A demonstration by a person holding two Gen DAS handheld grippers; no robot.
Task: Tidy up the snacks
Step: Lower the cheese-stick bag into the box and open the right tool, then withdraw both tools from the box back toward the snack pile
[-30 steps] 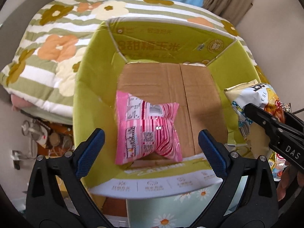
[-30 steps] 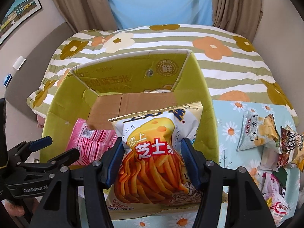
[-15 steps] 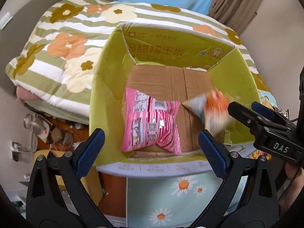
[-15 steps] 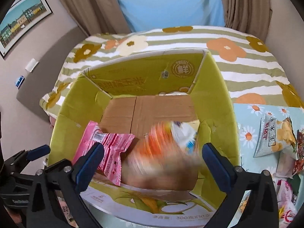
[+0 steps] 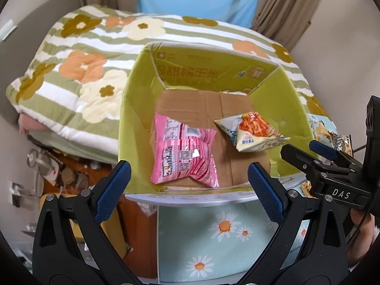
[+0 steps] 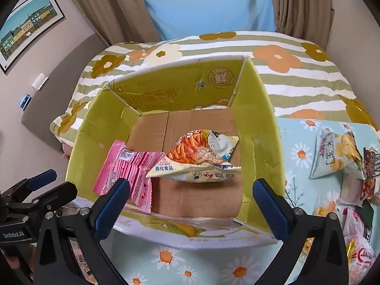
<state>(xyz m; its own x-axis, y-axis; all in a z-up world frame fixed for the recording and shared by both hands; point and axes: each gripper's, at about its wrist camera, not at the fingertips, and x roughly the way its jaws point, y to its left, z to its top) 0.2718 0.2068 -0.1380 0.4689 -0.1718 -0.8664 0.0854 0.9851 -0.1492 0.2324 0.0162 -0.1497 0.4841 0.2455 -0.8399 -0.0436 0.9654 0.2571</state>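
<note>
"FRESH" seal on box wall [image 6: 219, 77]; "DAS" on right hand-held gripper [image 5: 308, 158].

The right tongs [image 6: 191, 204] gape empty above the box [image 6: 257, 128], cheese-stick bag [image 6: 201, 159] overlapping the pink packet [image 6: 128, 168].

1. My claws: black frames with blue pads [image 6: 111, 207].
2. The box [image 6: 257, 128] is yellow-green on its flaps and walls, plain brown cardboard on the bottom, and white along the near outer edge.
3. The pink snack bag [image 5: 184, 156] has pink and white stripes with white label panels.
4. The cheese stick bag [image 6: 201, 159] is cream and white with orange sticks printed on it and a bit of blue.
5. The tablecloth [image 6: 213, 261] is pale mint with white daisies, orange centres.
6. The quilt [image 5: 90, 54] has green and white stripes with big orange, cream and mustard flowers.
7. Curtains [image 6: 114, 7] are tan.
</note>
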